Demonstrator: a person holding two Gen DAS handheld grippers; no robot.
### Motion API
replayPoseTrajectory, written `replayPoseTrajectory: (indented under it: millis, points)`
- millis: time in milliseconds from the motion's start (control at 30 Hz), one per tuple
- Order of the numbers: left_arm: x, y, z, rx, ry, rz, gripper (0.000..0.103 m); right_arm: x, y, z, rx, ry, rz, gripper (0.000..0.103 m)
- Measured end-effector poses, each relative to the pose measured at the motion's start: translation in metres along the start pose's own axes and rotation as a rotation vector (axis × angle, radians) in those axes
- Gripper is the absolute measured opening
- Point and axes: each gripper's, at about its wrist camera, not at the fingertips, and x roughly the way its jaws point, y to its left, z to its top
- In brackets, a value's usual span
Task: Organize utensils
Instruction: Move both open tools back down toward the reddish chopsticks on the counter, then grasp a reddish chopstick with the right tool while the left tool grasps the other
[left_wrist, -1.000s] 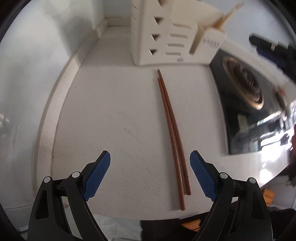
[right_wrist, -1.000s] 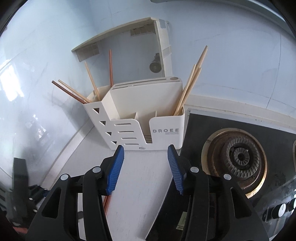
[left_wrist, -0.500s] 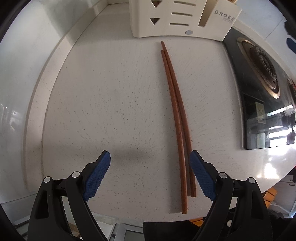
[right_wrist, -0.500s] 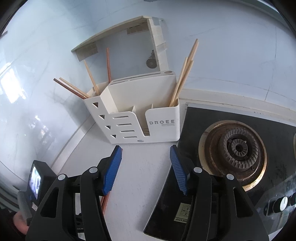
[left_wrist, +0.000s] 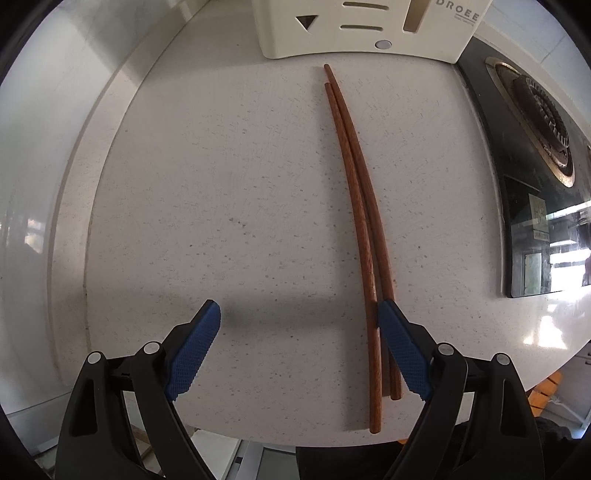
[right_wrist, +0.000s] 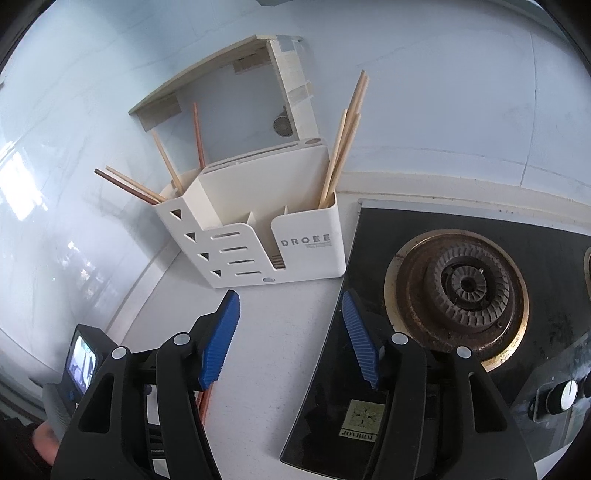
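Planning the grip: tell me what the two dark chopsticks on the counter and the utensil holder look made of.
Dark chopsticks: probably wood, reddish-brown with fine grain streaks and a smooth, low-sheen surface.
Utensil holder: looks like moulded plastic or coated metal, cream and matte, with thin uniform walls, clean cut-out slots and printed lettering; the look leaves it open.

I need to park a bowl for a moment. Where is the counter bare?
The counter is bare left of the chopsticks, out to the wall. It is crowded by the holder and the stove.
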Motion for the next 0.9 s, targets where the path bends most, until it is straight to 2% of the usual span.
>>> replayPoseTrajectory:
  millis: [200, 333, 400, 467, 533, 633, 667, 733, 833, 900]
  points:
    - [0.008, -0.008, 0.004, -0.008, 0.025, -0.010, 0.085, 0.003, 0.000, -0.001, 0.008, 0.021, 0.009, 0.058]
    - [0.009, -0.006, 0.007, -0.008, 0.031, -0.010, 0.079, 0.006, -0.001, -0.001, 0.011, 0.033, 0.012, 0.060]
    - [0.006, 0.002, 0.013, -0.013, 0.034, -0.010, 0.071, 0.007, -0.001, -0.001, 0.014, 0.038, 0.013, 0.060]
    - [0.004, 0.002, 0.010, -0.015, 0.036, -0.007, 0.049, 0.008, 0.000, 0.000, 0.015, 0.045, 0.015, 0.060]
    - [0.005, 0.005, 0.007, -0.016, 0.048, -0.005, 0.035, 0.011, 0.002, 0.002, 0.013, 0.058, 0.015, 0.060]
    - [0.003, 0.003, 0.004, -0.008, 0.052, -0.003, 0.024, 0.018, 0.007, 0.004, 0.003, 0.083, 0.016, 0.060]
    - [0.003, 0.003, 0.003, -0.010, 0.051, 0.000, 0.016, 0.021, 0.009, 0.004, -0.005, 0.096, 0.009, 0.060]
    - [0.002, 0.004, 0.001, -0.024, 0.054, -0.003, 0.007, 0.030, 0.016, 0.005, -0.023, 0.152, 0.007, 0.060]
    - [0.001, 0.011, -0.002, -0.061, 0.047, -0.050, 0.006, 0.051, 0.025, 0.004, -0.017, 0.285, 0.048, 0.060]
    - [0.001, 0.012, -0.004, -0.076, 0.041, -0.067, 0.006, 0.073, 0.035, 0.001, -0.021, 0.413, 0.062, 0.060]
